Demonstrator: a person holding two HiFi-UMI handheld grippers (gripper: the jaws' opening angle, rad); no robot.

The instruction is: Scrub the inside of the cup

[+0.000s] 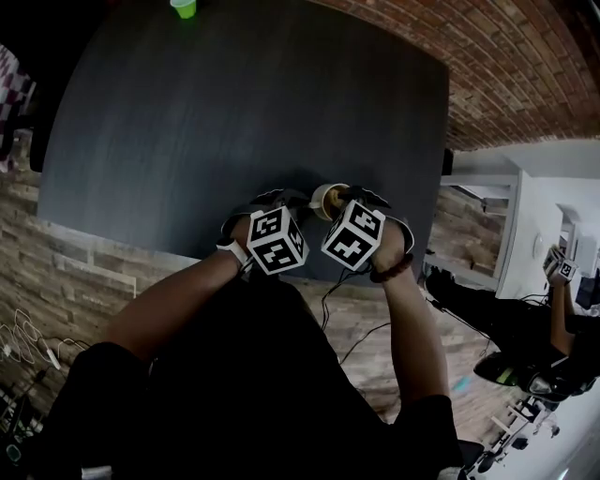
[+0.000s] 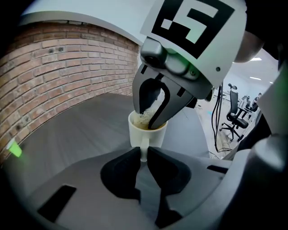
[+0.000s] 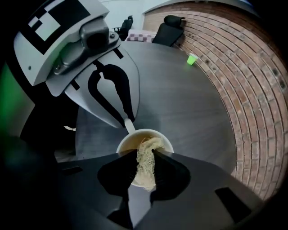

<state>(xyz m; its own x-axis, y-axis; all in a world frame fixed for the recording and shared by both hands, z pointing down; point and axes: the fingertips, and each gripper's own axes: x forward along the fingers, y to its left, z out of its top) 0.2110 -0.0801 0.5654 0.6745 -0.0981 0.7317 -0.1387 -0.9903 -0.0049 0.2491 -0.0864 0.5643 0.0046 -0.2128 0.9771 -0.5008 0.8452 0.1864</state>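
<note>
A cream cup (image 2: 147, 133) stands on the dark table (image 1: 244, 122) near its front edge, seen as a pale rim (image 1: 325, 199) in the head view. My left gripper (image 2: 142, 158) is shut on the cup's handle (image 2: 143, 152). My right gripper (image 3: 145, 167) is shut on a pale fibrous scrubber (image 3: 146, 161), whose upper end dips into the cup's mouth (image 3: 135, 140). In the left gripper view the right gripper's jaws reach down into the cup with the scrubber (image 2: 148, 115) between them. Both marker cubes (image 1: 277, 240) sit side by side just in front of the cup.
A small green cup (image 1: 184, 7) stands at the table's far edge, also visible as a green cup (image 3: 192, 59) in the right gripper view. A brick wall (image 1: 487, 66) runs along the right. Office chairs (image 2: 235, 117) and cables stand beyond the table.
</note>
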